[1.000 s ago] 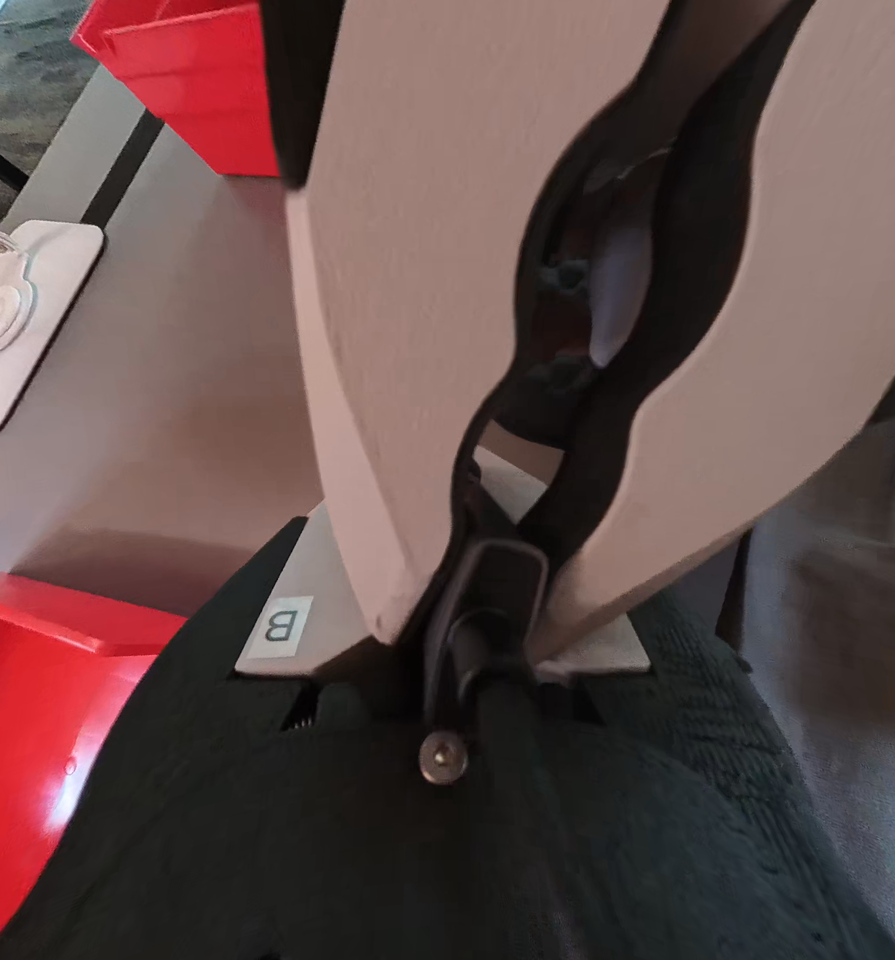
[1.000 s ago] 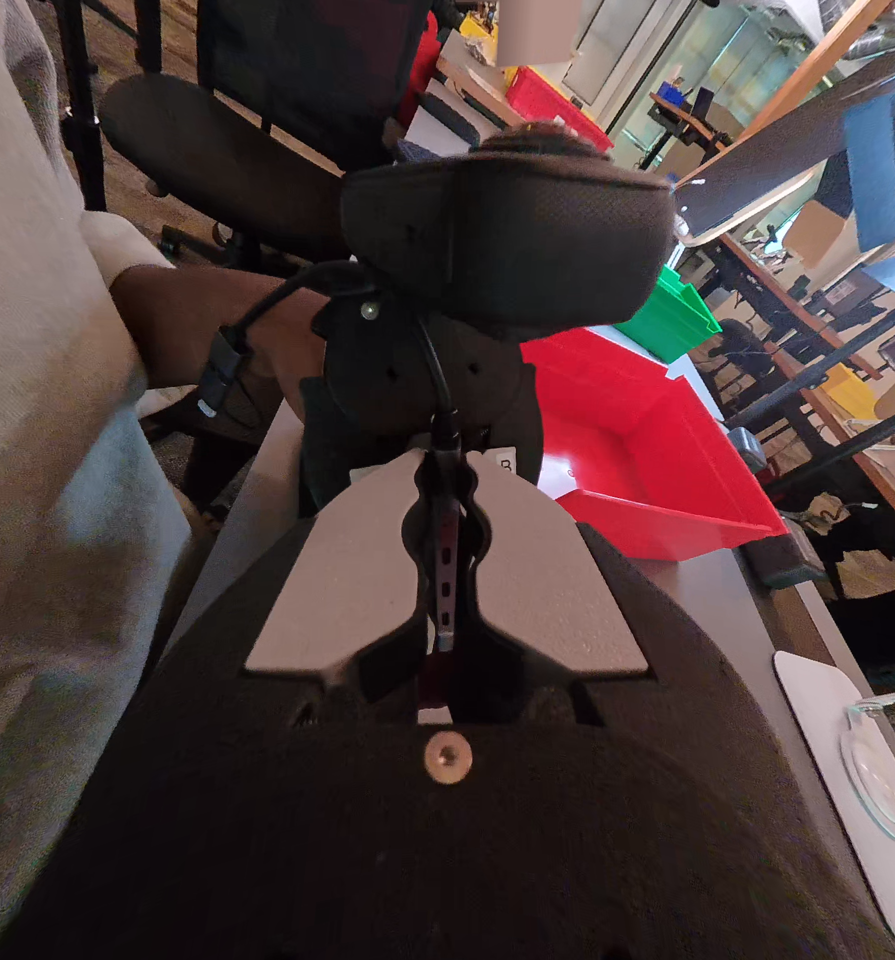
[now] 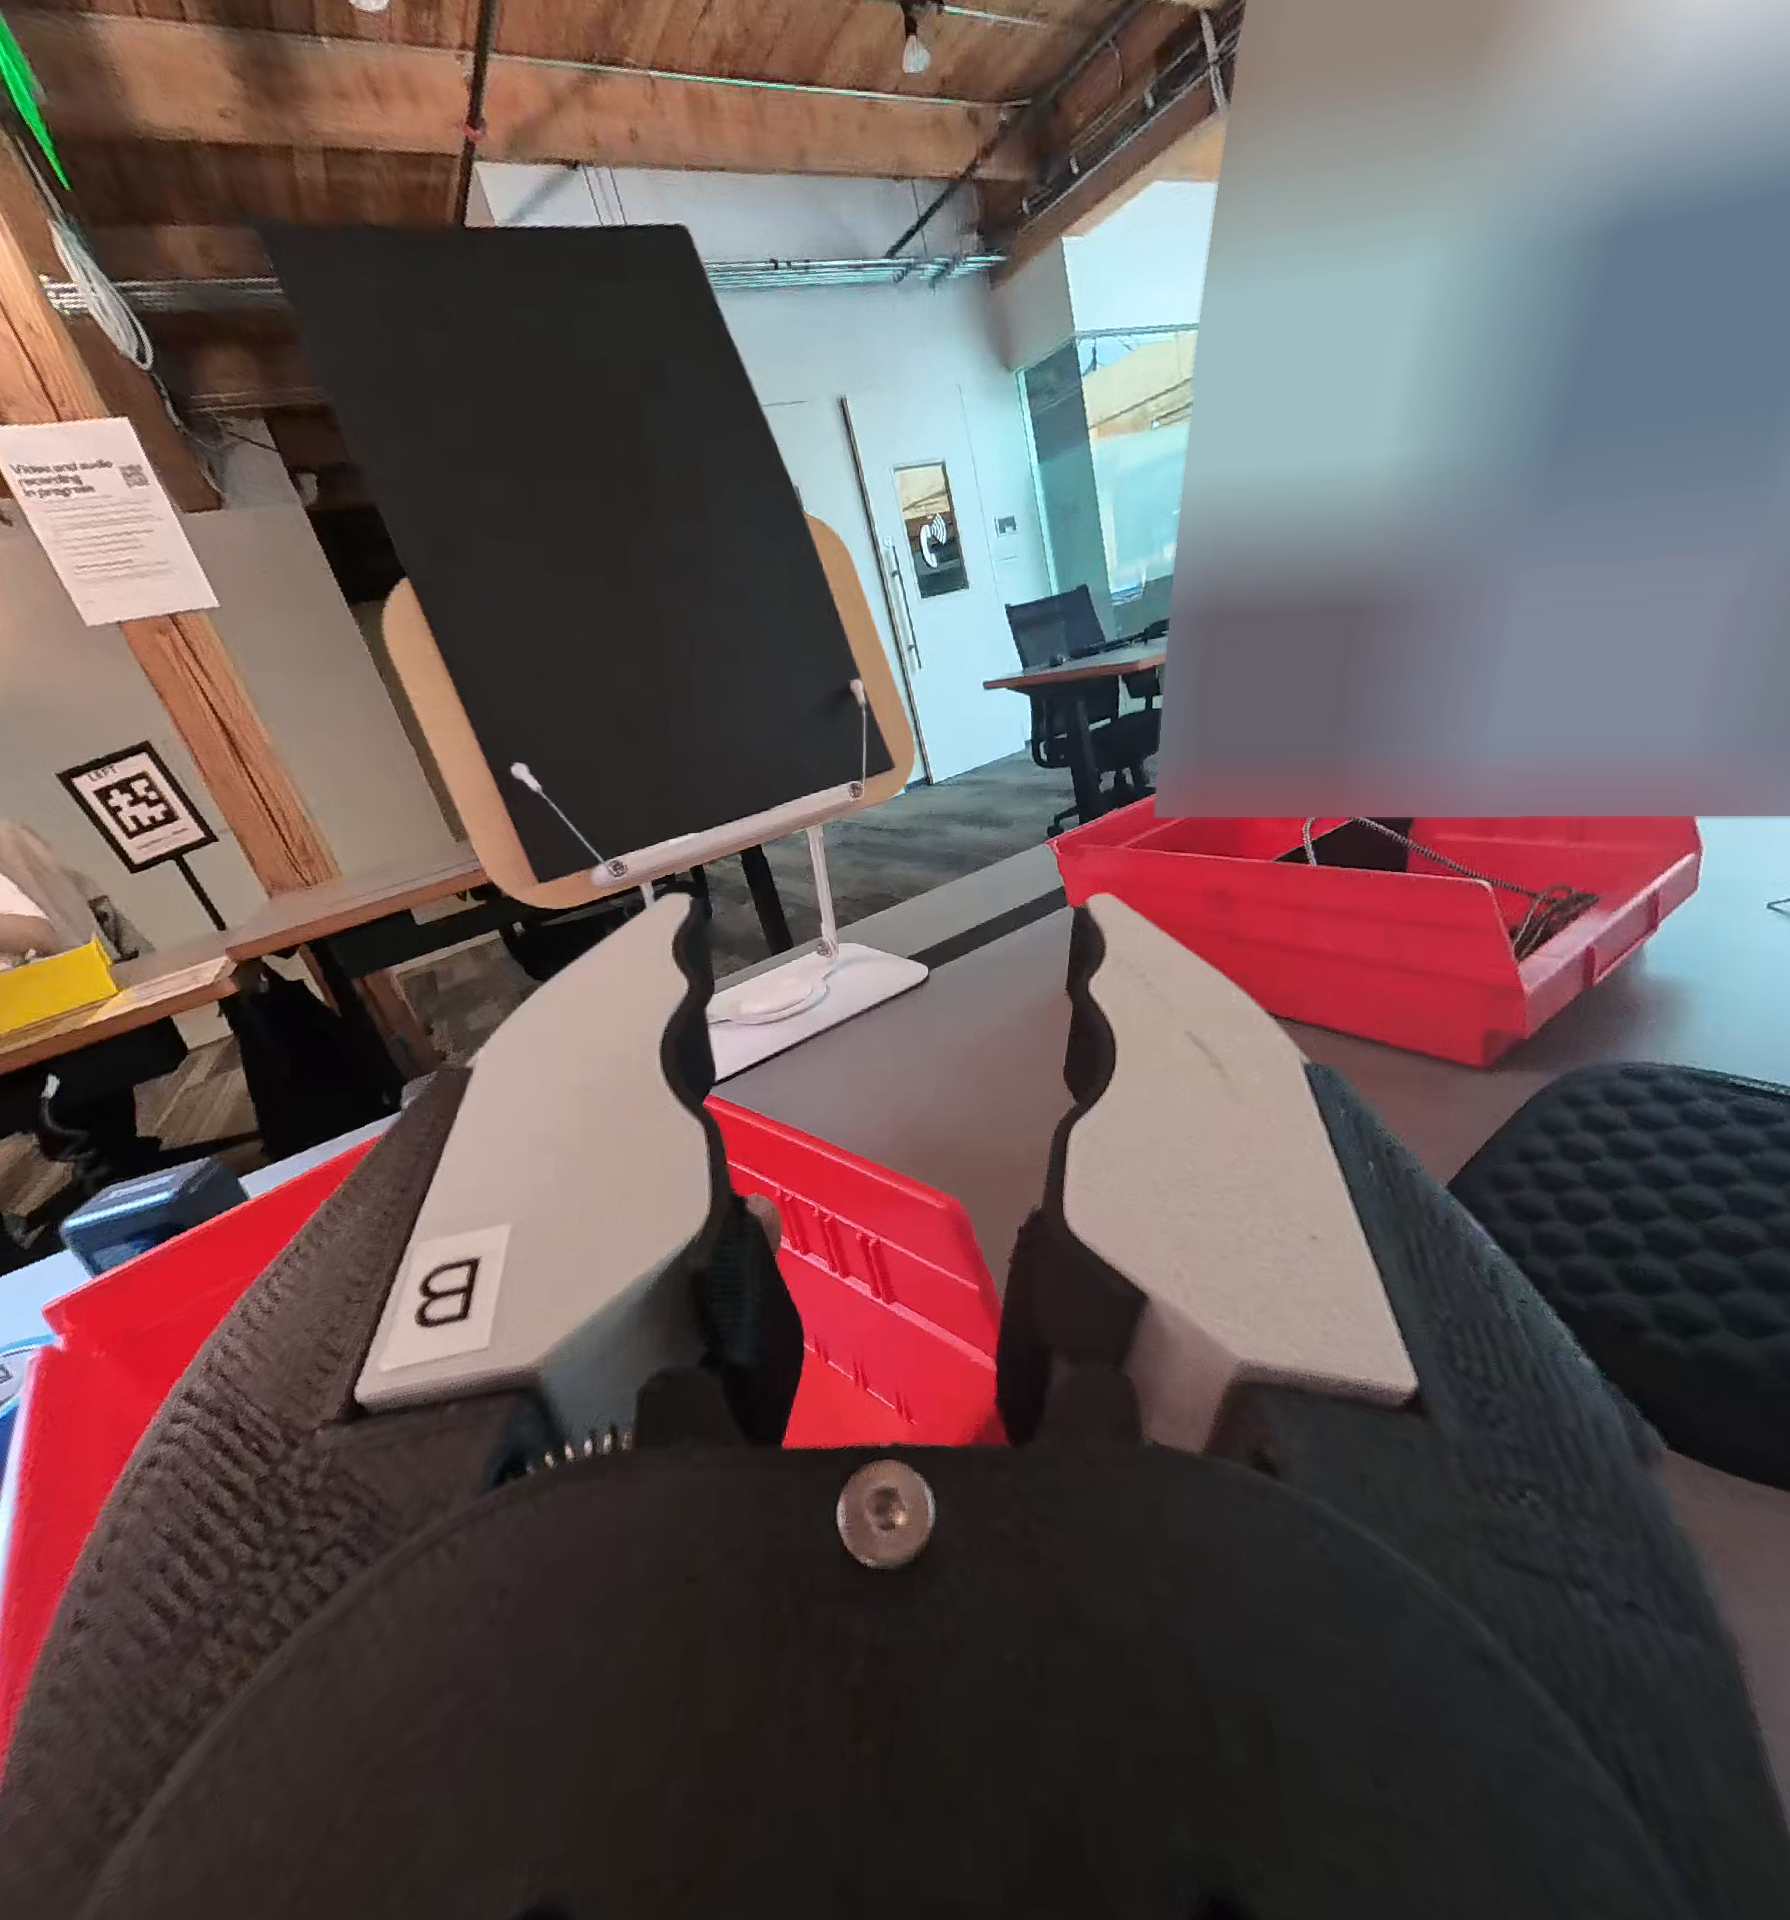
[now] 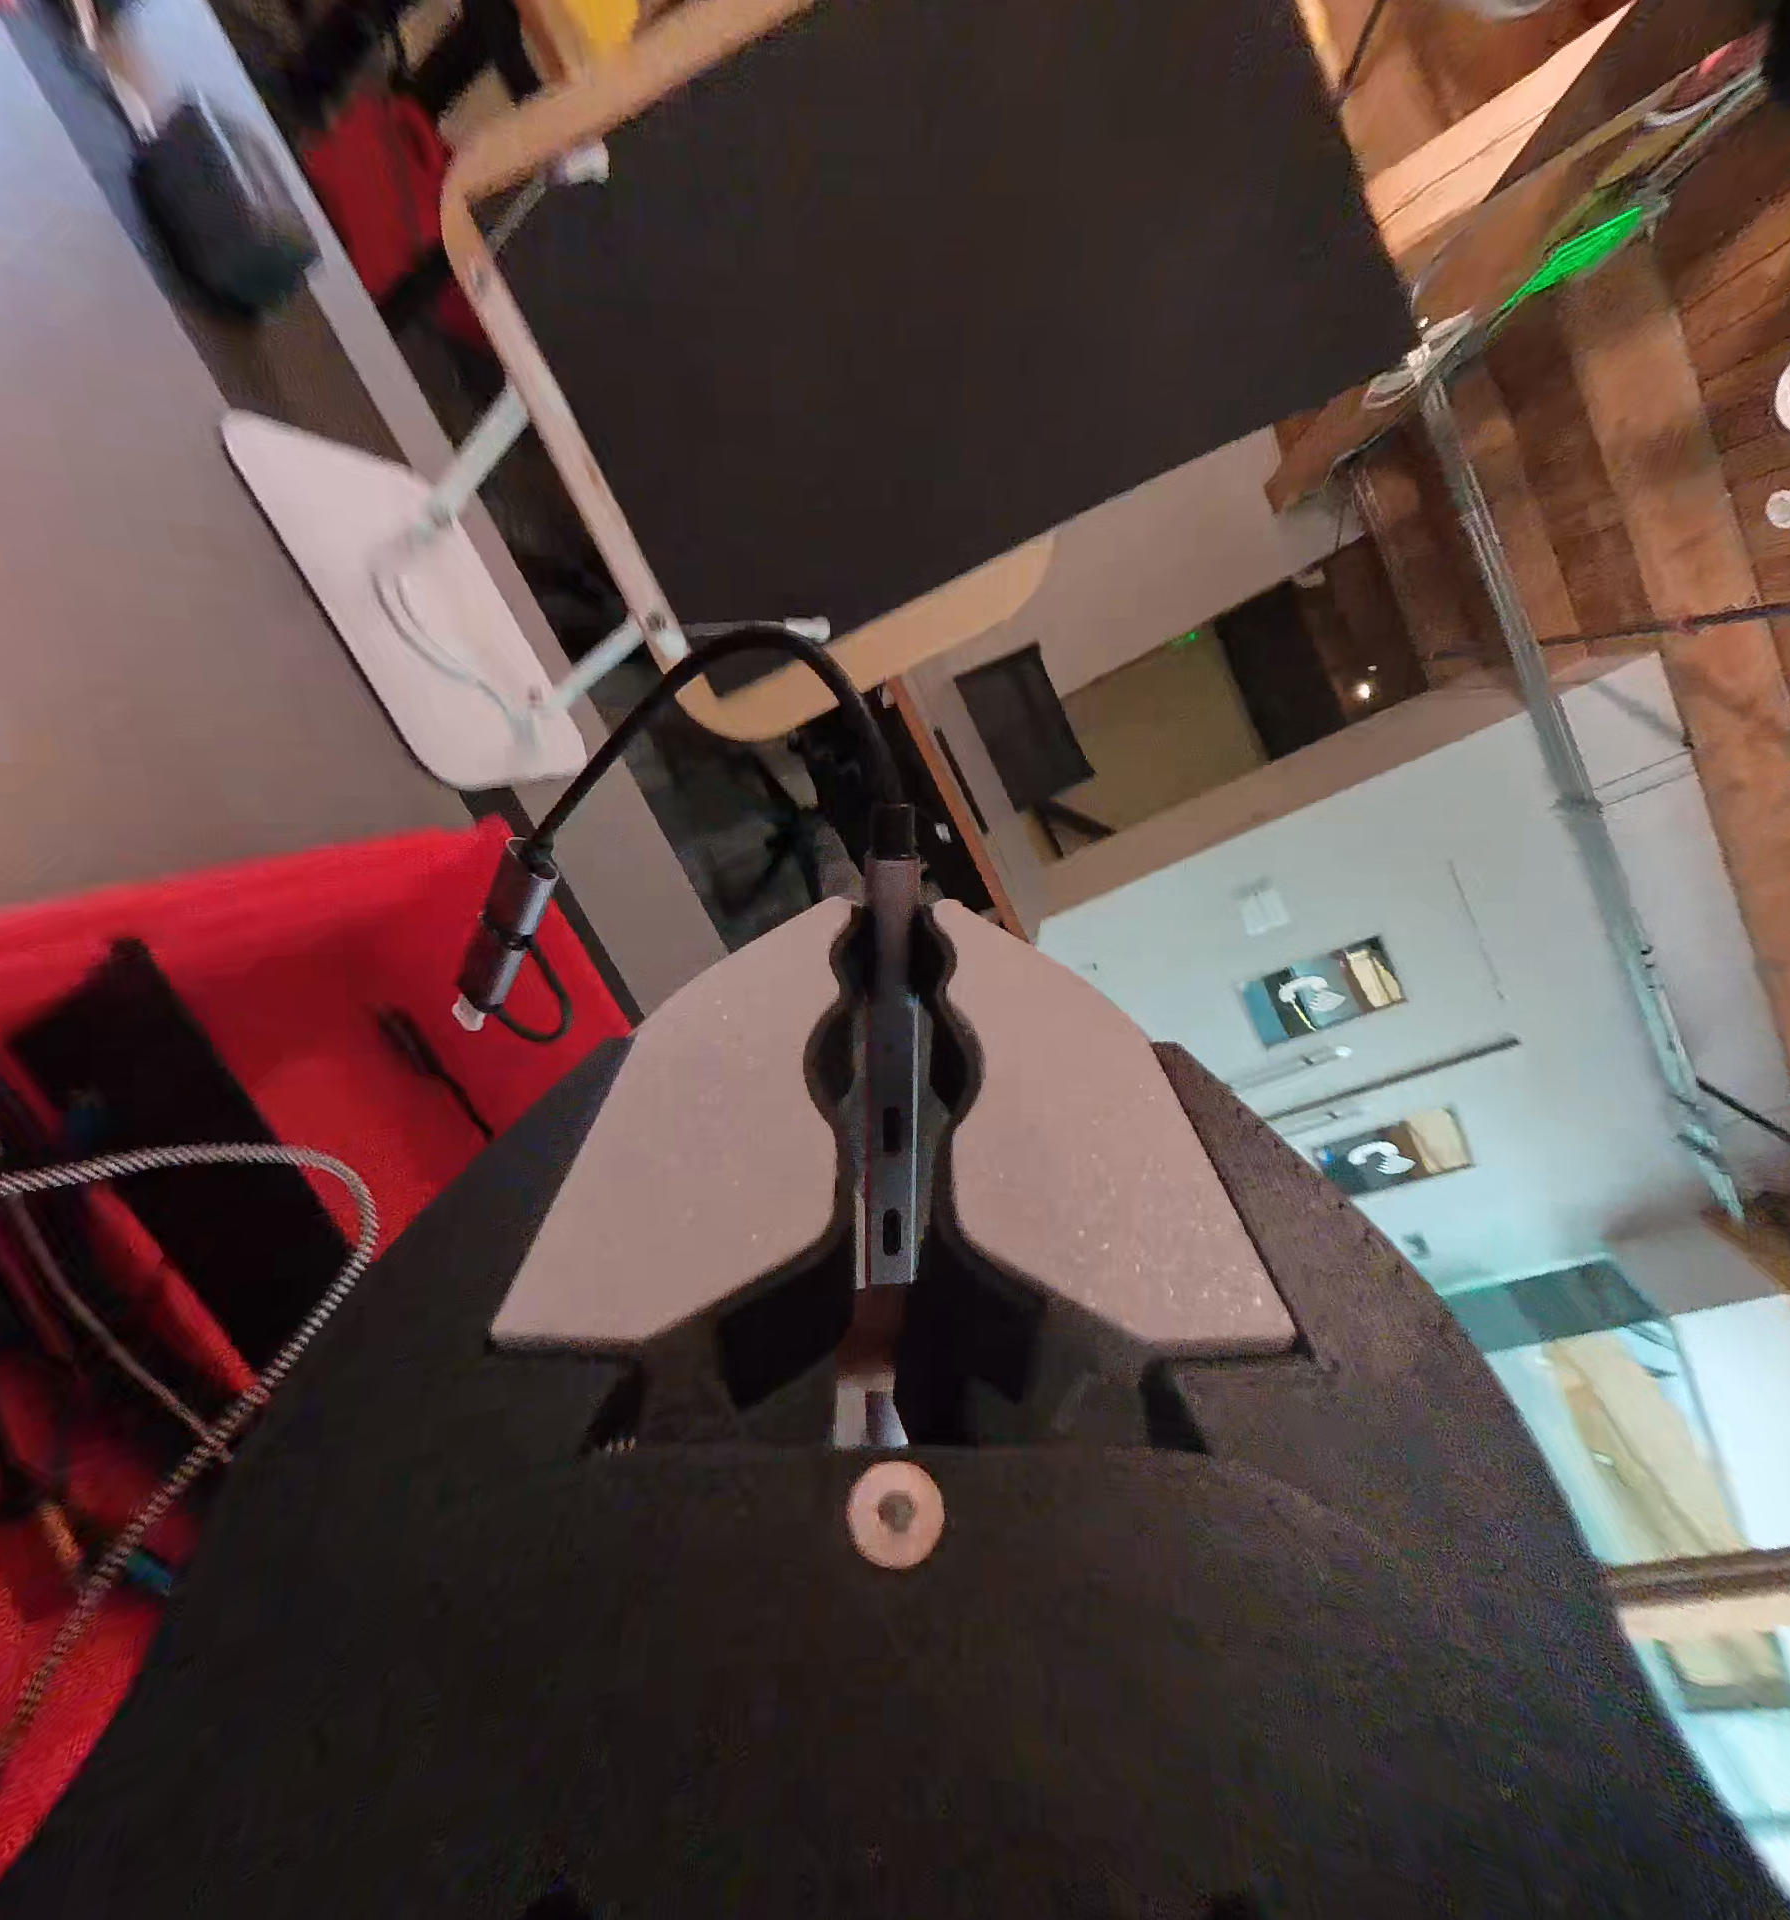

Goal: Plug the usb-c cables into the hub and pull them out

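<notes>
Two claws over a grey surface w/ red bins; one holds the hub.

Left claw (image 3: 886, 935) gapes wide, holding nothing, above a red bin (image 3: 870, 1268); 2nd red bin (image 3: 1390, 935) farther off, w/ cables inside. Right claw (image 4: 893, 914) is clamped on the slim grey hub (image 4: 889, 1122), edge-on, 2 ports showing; its short black lead (image 4: 766, 665) loops to a dangling plug (image 4: 501, 935). Only the right view shows a braided cable (image 4: 278, 1174) in a bin. Both show 1 black board on a white stand (image 3: 818, 997). Surface (image 3: 974, 1039) dark grey; room: wood beams, desks.
</notes>
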Available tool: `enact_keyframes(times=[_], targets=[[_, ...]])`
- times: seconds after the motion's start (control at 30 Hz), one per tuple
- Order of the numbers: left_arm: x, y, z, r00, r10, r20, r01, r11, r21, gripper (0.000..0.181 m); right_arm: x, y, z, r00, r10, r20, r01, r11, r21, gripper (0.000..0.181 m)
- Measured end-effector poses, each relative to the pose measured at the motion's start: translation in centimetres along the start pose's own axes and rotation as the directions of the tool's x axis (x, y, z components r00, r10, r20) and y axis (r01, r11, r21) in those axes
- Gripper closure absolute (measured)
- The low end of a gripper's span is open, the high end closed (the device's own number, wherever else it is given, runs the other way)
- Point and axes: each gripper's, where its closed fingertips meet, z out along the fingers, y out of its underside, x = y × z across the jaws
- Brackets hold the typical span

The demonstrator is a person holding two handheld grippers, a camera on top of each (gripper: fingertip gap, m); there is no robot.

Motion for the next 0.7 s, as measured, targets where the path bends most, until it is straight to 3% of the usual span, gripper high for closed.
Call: enact_keyframes(times=[0.13, 0.23, 0.33, 0.43, 0.57, 0.7], targets=[[-0.4, 0.6, 0.0, 1.0, 0.019, 0.01, -0.018, 0.999, -0.028, 0.117, -2.0, 5.3, 4.0, 0.942, -0.293, 0.162, 0.32, 0.931, -0.176, 0.173], [-0.3, 1.1, 0.2, 1.0, 0.029, 0.007, -0.029, 0.998, -0.055, 0.117, -6.0, 7.7, 6.4, 0.88, -0.338, 0.334, 0.415, 0.89, -0.191, 0.173], [-0.2, 1.5, 0.2, 0.999, 0.045, -0.001, -0.045, 0.996, -0.075, 0.117, -10.6, 9.5, 8.5, 0.85, -0.219, 0.48, 0.347, 0.917, -0.197, 0.173], [-0.2, 1.6, 0.1, 0.998, 0.066, -0.001, -0.066, 0.994, -0.091, 0.117, -14.4, 10.8, 10.0, 0.816, 0.015, 0.578, 0.181, 0.943, -0.28, 0.173], [-0.4, 1.7, 0.0, 0.997, 0.07, -0.009, -0.071, 0.992, -0.105, 0.117, -16.9, 13.4, 11.6, 0.759, 0.248, 0.602, 0.057, 0.896, -0.441, 0.172], [-0.4, 2.2, 0.0, 0.998, 0.068, -0.014, -0.07, 0.989, -0.128, 0.109, -17.2, 14.3, 12.4, 0.738, 0.362, 0.569, -0.029, 0.86, -0.509, 0.154]])
